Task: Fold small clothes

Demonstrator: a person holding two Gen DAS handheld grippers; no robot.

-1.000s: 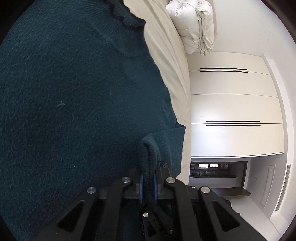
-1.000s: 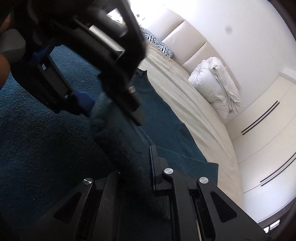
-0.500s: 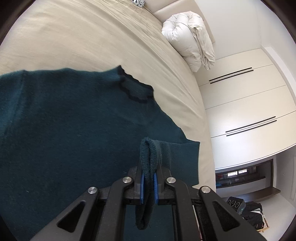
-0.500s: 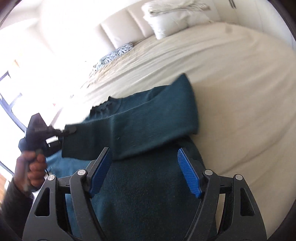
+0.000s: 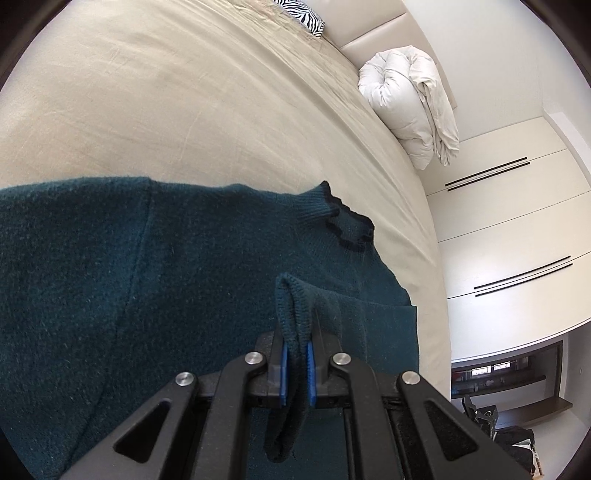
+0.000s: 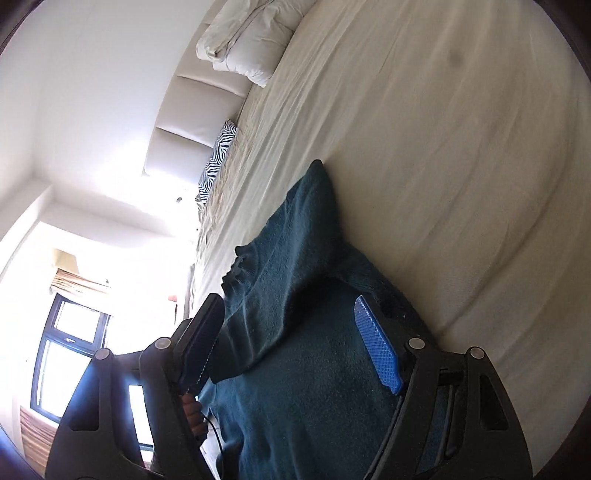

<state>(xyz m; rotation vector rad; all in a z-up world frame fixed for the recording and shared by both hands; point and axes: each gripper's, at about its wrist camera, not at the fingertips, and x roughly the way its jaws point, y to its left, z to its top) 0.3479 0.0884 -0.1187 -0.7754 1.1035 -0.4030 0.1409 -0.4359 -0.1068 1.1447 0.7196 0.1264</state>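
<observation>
Left gripper [image 5: 295, 363] jaws clamp sweater [image 5: 147, 295] cuff, carrying sleeve across body for fold; right gripper [image 6: 295, 349] jaws spread, empty, sleeve [image 6: 291, 258] released flat on bed [image 6: 461, 166].

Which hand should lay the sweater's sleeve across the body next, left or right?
Left. Its claw is shut on the sleeve cuff, above the teal sweater. The right claw has just been opening and stands wide with nothing gripped, so it would need to regrasp.

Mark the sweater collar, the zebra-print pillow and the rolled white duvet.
sweater collar [image 5: 351, 230], left wrist view, on its dark-edged rim.
zebra-print pillow [image 5: 303, 14], left wrist view, on its striped face.
rolled white duvet [image 5: 402, 103], left wrist view, on the middle of the roll.
</observation>
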